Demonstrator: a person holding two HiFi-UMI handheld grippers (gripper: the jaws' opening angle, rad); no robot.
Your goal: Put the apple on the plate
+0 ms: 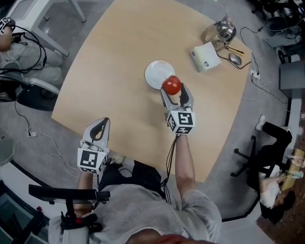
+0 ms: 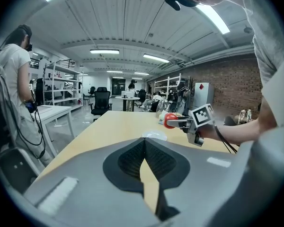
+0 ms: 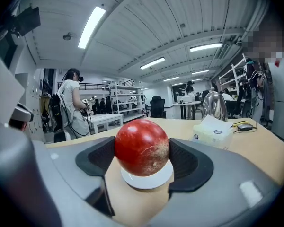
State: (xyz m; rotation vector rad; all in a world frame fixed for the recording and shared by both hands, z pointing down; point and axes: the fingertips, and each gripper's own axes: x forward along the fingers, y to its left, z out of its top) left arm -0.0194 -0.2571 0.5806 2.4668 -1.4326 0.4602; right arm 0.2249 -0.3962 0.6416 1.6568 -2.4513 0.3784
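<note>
My right gripper (image 1: 176,91) clamps the apple (image 3: 142,147) by its sides, above the near right rim of the plate (image 1: 155,72), apparently for lowering. My left gripper (image 1: 99,128), jaws together and empty, idles off the near edge of the counter (image 1: 117,60).

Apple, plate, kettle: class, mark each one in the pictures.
apple (image 3: 142,147): right gripper view, middle of its red skin.
plate (image 1: 155,72): head view, bare white part.
kettle (image 1: 224,31): head view, its shiny body.
</note>
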